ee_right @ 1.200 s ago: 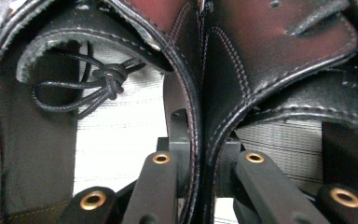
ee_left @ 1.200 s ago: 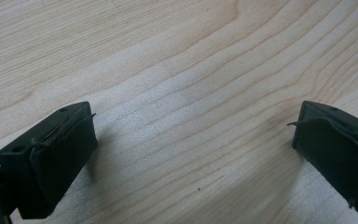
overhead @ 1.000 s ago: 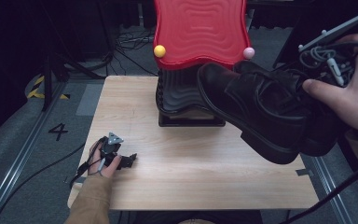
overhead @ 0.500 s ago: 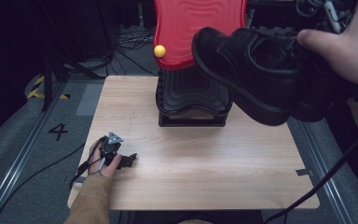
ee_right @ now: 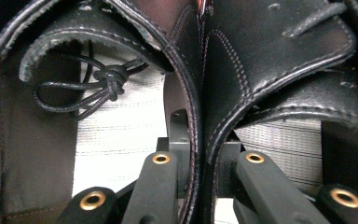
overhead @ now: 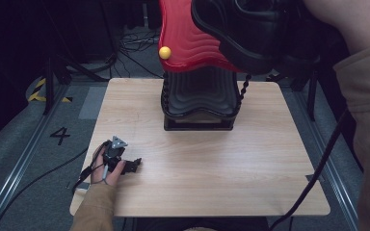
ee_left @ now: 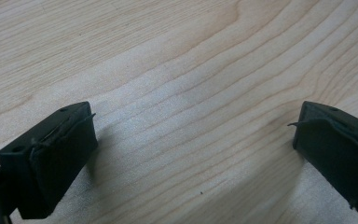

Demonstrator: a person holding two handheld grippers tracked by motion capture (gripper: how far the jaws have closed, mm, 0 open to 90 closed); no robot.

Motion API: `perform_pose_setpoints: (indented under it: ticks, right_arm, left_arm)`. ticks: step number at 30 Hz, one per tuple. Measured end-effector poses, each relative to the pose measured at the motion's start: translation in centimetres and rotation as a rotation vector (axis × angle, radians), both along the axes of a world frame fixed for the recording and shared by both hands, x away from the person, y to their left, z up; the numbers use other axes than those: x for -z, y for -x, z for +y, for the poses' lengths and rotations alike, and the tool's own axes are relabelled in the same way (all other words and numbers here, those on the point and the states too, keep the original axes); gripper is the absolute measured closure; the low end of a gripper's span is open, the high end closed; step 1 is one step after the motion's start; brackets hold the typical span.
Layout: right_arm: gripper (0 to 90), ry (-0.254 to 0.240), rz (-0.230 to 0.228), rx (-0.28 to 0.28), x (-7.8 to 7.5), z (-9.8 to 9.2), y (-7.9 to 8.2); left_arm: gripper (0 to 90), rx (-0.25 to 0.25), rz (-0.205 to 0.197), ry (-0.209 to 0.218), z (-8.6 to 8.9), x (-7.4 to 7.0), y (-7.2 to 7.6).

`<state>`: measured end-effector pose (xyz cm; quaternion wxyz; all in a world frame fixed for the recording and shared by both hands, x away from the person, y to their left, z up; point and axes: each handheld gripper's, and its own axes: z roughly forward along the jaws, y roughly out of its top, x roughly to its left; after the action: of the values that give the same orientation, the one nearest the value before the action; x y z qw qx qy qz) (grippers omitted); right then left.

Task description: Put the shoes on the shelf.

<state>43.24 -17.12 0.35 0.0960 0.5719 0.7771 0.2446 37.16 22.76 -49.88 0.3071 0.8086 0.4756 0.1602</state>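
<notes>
Shoes (ee_right: 200, 70), two black ones pressed side to side, are clamped at their inner edges by the right tongs (ee_right: 199, 168), raised high over the far right corner. Left tongs (overhead: 134, 166) rest wide open, holding nothing, on the surface (overhead: 250, 163) near its left edge.

Light falls from overhead onto the wooden table (overhead: 270, 159), which glows pale while the floor and far background sink into near black. The red wavy panel (overhead: 188, 43) takes a soft sheen. Close to the high camera, the black shoes (overhead: 250, 29) at upper right loom large, dark and soft-edged. In the left gripper view the grain is crisp in the middle, a bright patch sits at centre, and each jaw throws a soft shadow. In the right gripper view the leather (ee_right: 270, 70) shows sharp stitching with dull highlights; the insole is blown white.
</notes>
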Motion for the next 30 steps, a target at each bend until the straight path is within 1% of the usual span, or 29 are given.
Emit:
perform_pose_setpoints:
  ticks: [1,4,5,6,7,8,10,16,18,22,24,28,29,30]
  right_arm:
    - [82.4,0.0,0.0,0.0,0.0,0.0,0.0]
    - [82.4,-0.005,-0.027,0.017,-0.7,1.1,-1.1]
    - [82.4,-0.005,-0.027,0.017,-0.7,1.1,-1.1]
    - [82.4,-0.015,-0.04,0.021,-0.9,1.5,-1.7]
    - [82.4,-0.02,-0.045,0.024,-0.9,1.7,-2.0]
    - [82.4,-0.02,-0.045,0.024,-0.9,1.7,-2.0]
    - [82.4,-0.035,-0.054,0.035,-0.8,2.0,-2.8]
    - [82.3,-0.049,-0.114,0.075,-0.3,2.9,-5.3]
    - [82.3,-0.038,-0.145,0.083,0.0,3.4,-6.0]
    - [82.3,-0.024,-0.189,0.105,0.6,4.7,-7.3]
    - [82.3,-0.022,-0.205,0.11,0.9,5.2,-7.8]
    - [82.2,-0.013,-0.251,0.13,1.4,6.3,-8.8]
    - [82.2,-0.013,-0.251,0.13,1.4,6.3,-8.8]
    - [82.2,-0.011,-0.266,0.136,1.6,6.7,-9.2]
  left_arm:
    - [0.0,0.0,0.0,0.0,0.0,0.0,0.0]
    - [0.0,0.0,0.0,-0.001,0.0,0.0,0.0]
    - [0.0,0.0,0.0,-0.001,0.0,0.0,0.0]
    - [0.0,0.0,0.0,0.0,0.0,0.0,0.0]
    - [0.0,0.0,0.0,0.0,0.0,0.0,0.0]
    - [0.0,0.0,0.0,0.0,0.0,0.0,0.0]
    - [0.0,0.0,0.001,0.0,0.0,0.0,0.0]
    - [0.1,-0.01,0.0,0.001,-0.1,0.0,0.1]
    - [0.0,-0.01,0.0,0.001,-0.1,0.0,0.1]
    - [0.1,-0.01,0.0,0.001,-0.1,0.0,0.1]
    - [0.0,-0.01,0.0,0.001,-0.1,0.0,0.1]
    - [0.1,-0.01,0.0,0.001,-0.1,0.0,0.1]
    - [0.0,-0.01,0.0,0.001,-0.1,0.0,0.1]
    - [0.0,0.002,-0.004,-0.014,0.1,0.0,0.1]
